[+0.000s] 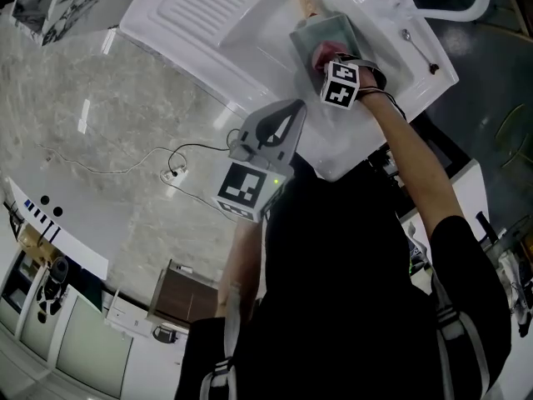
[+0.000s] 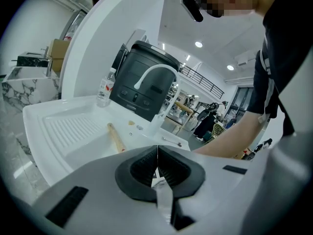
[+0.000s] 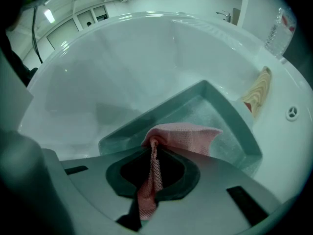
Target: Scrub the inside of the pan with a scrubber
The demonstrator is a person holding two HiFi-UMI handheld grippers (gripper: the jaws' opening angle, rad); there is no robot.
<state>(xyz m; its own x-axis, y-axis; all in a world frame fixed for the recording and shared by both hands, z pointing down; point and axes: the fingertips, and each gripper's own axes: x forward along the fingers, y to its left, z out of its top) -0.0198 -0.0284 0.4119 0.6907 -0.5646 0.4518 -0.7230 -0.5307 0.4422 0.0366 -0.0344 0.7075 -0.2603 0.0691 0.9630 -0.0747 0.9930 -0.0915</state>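
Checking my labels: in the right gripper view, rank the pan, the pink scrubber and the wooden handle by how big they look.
Largest: pan.
Next: pink scrubber, though nearness to the camera enlarges it.
Smallest: wooden handle.

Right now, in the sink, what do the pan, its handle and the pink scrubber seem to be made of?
The pan looks like coated metal: grey-green, matte, faintly speckled. Its handle seems wooden: pale, with darker grain lines. The scrubber is a soft mesh cloth, probably synthetic: a fine net weave shows, and it folds limply.
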